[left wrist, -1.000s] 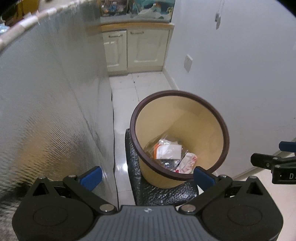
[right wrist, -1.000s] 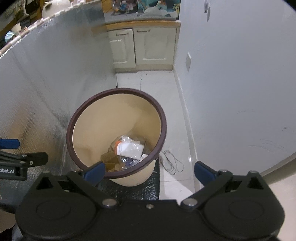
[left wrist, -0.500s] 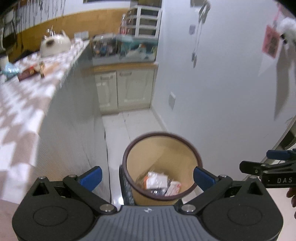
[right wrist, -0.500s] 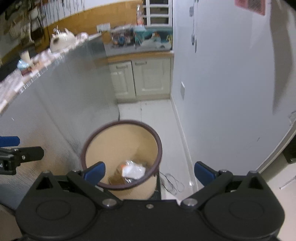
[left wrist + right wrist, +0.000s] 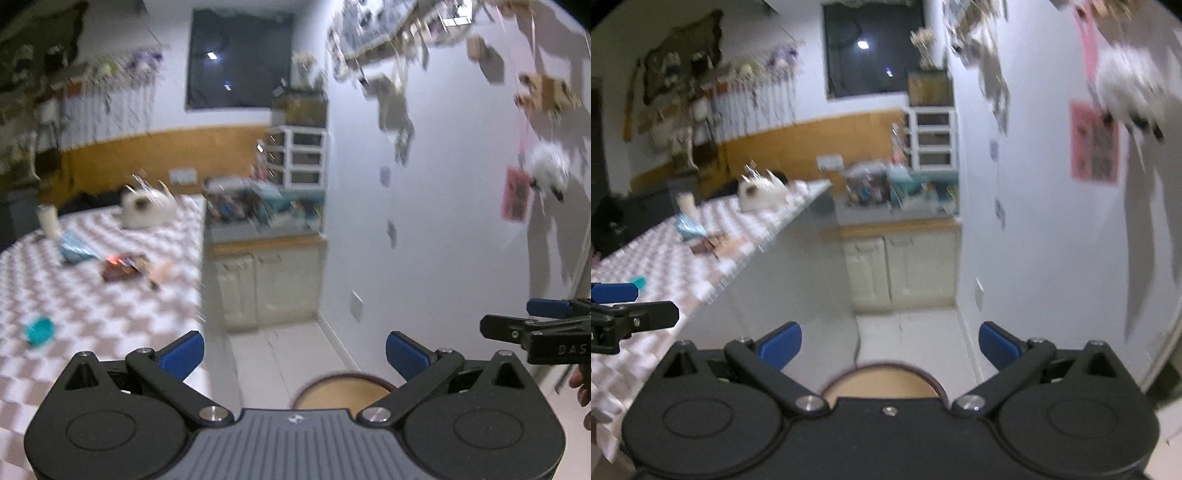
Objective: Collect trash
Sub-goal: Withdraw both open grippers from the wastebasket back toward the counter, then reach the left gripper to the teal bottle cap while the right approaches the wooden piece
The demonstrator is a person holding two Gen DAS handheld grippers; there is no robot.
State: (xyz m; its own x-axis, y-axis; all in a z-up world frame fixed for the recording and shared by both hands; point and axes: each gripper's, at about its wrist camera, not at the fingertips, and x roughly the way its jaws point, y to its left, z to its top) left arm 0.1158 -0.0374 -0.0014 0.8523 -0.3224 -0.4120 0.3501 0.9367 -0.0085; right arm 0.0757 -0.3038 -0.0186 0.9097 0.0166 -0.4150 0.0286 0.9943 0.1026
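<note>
**A:** Kitchen, night: the left gripper hangs above the floor, jaws spread wide, nothing between the blue pads. What of the other one?

**B:** The right gripper is likewise wide apart and holding nothing. In the left wrist view its tips show at the far right edge.

**A:** And the bin?

**B:** The bin stands on the pale tiled floor below both tools, just beside the counter's side. Only its dark rim and tan inner wall peek over each gripper body; its contents are hidden.

**A:** Anything left on the counter?

**B:** On the checked counter lie a dark red wrapper, a light blue packet behind it, and a small teal object nearer the camera, well apart from the others. A white teapot sits at the far end. All are motion-blurred, so finer detail cannot be told.

**A:** Background?

**B:** Cream cabinets against the back wall.
</note>
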